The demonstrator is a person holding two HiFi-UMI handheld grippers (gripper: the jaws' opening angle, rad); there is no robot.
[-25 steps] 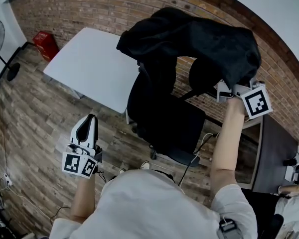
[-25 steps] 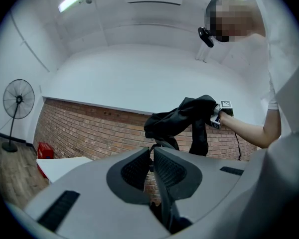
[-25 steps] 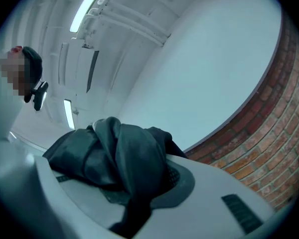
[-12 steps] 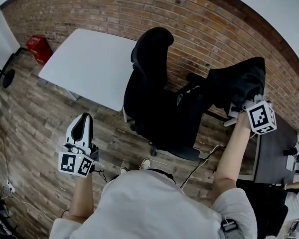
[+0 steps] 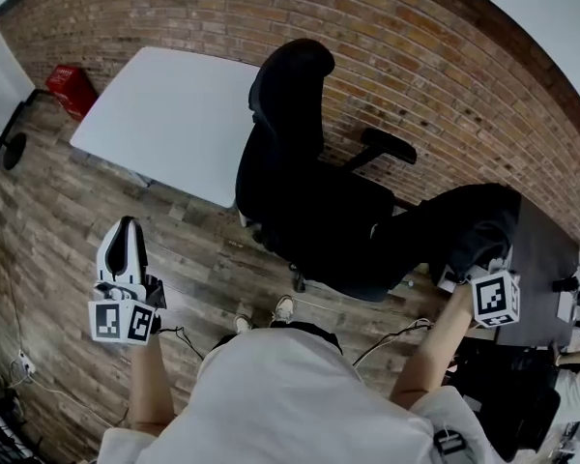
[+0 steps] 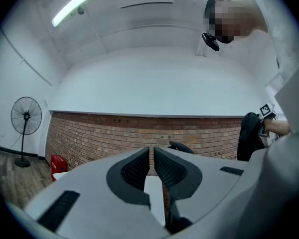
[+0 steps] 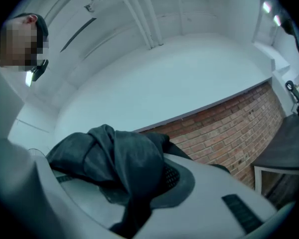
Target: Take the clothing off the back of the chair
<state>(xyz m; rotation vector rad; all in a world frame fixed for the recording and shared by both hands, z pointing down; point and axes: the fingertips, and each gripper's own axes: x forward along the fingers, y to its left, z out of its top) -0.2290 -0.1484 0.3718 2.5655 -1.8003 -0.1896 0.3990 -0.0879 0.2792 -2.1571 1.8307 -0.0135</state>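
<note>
Black fabric garment (image 5: 454, 222) came off backrest of black office chair (image 5: 288, 90); a second before, it draped there. It hung at chair's 4 o'clock, bunched in right gripper (image 5: 461, 267), jaws clamped on cloth. Left gripper (image 5: 123, 235) at 8 o'clock, jaws nearly together, empty. Removal looked essentially done. Right jaw tips buried under cloth. Couldn't tell if trailing end touched seat.

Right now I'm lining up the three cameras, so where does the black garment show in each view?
Head view: the black garment is at lower right, hanging from the right claw, right of the chair.
Left gripper view: a small dark shape at the far right edge, apparently the garment.
Right gripper view: bunched at lower centre, clamped in that claw.
Shared landmark: the brick wall.
</note>
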